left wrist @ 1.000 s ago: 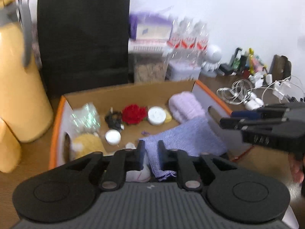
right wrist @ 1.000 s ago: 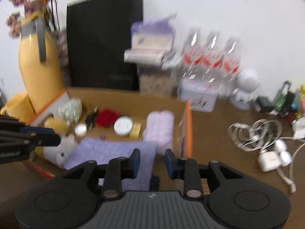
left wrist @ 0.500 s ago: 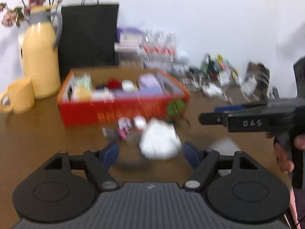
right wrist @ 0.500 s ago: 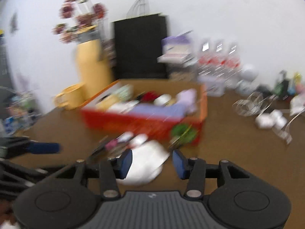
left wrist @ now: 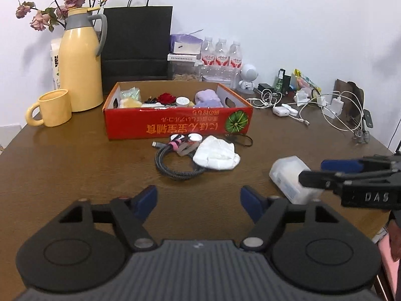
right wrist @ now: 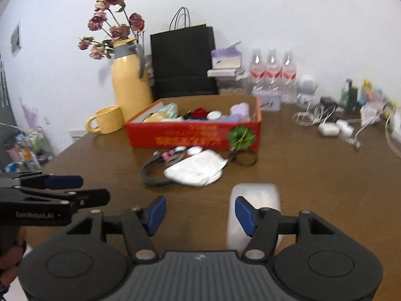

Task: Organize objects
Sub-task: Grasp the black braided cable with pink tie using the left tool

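Left gripper: wide open, holding nothing, hanging over the brown worktop.
Left view, red box: sits far back on the worktop, with a red flower, a purple cloth and a round white tin inside.
Left view, loose things: a coiled black cable lies just in front of the box, touching a crumpled white cloth.
Left view, tissue pack: lies on the worktop to the right, partly behind the right gripper.
Left view, back left: a yellow jug with a yellow mug just beside it.
Left view, back: a black bag stands behind the box.

Right gripper: wide open, holding nothing; its right finger is in front of the tissue pack.
Right view, white cloth: lies between the gripper and the red box, over part of the cable.
Right view, left gripper: pokes in from the left, above the worktop.
Right view, far right: white chargers and cords, well apart from the box.
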Demonstrator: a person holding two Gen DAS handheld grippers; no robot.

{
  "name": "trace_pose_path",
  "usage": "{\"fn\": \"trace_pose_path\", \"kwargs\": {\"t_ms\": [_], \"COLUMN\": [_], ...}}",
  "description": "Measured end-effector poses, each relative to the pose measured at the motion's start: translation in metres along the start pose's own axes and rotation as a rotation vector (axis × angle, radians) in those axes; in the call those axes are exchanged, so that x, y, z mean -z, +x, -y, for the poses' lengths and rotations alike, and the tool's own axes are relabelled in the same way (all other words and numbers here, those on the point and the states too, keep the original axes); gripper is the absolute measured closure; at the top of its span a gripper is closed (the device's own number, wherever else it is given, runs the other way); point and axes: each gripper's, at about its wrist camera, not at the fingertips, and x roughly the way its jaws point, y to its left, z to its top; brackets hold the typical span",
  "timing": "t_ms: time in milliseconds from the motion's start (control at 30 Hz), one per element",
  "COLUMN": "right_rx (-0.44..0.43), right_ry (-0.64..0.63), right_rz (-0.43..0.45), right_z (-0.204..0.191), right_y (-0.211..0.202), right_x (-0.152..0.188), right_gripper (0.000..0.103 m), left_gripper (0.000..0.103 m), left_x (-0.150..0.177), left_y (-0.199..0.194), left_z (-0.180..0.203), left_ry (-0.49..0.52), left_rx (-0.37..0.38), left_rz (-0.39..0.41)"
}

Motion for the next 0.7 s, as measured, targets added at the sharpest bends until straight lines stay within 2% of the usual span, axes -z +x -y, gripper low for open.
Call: {"fn": "trace_pose_path", "kwargs": {"t_ms": [100,200,267,400,500,600,633,667,700], "right_rx": [-0.016,-0.03,-0.038,-0.107,-0.078,-0.018,-0.02,-0.032,-0.038], "right_ry": [-0.02,-0.071,-0.077,0.05,0.096,0.114,0.126,0.132,0.129], "right_rz": [0.021,0.008,-0.017,-0.06,-0.104,-0.153,-0.176,-0.198,-0.201], "right_z": [0.002,-0.004,-0.008,-0.012,-0.02,-0.024,-0.024,-0.024,-0.025], "right_y": [0.016,0.053,0.086,0.141,0.174,0.201,0.208,0.214,0.216], "right_x": [-0.014,-0.03,-0.042,-0.062,-0.072,-0.072,-0.07,-0.068,-0.065], "right_gripper": [0.043,0.045,0.05,0.051,0.052,0.067,0.076,0.091,0.094], "left_gripper": [0.034,0.034,0.034,0.033,0.035,0.052,0.061,0.075,0.08], "left_x": [-0.008,-0.02,-0.027,-0.034,-0.036,-0.036,-0.035,-0.034,-0.032], "left_y": [0.021,0.056,0.082,0.127,0.149,0.159,0.16,0.162,0.162], "left_z": [-0.004,-0.013,-0.022,-0.04,-0.052,-0.059,-0.059,-0.059,-0.056], "left_ry": [0.014,0.029,0.033,0.019,-0.012,-0.037,-0.034,-0.02,0.005], "left_rx": [-0.004,-0.042,-0.063,-0.075,-0.078,-0.058,-0.05,-0.038,-0.036], "left_rz": [0.02,0.008,-0.016,-0.061,-0.1,-0.117,-0.118,-0.115,-0.11]}}
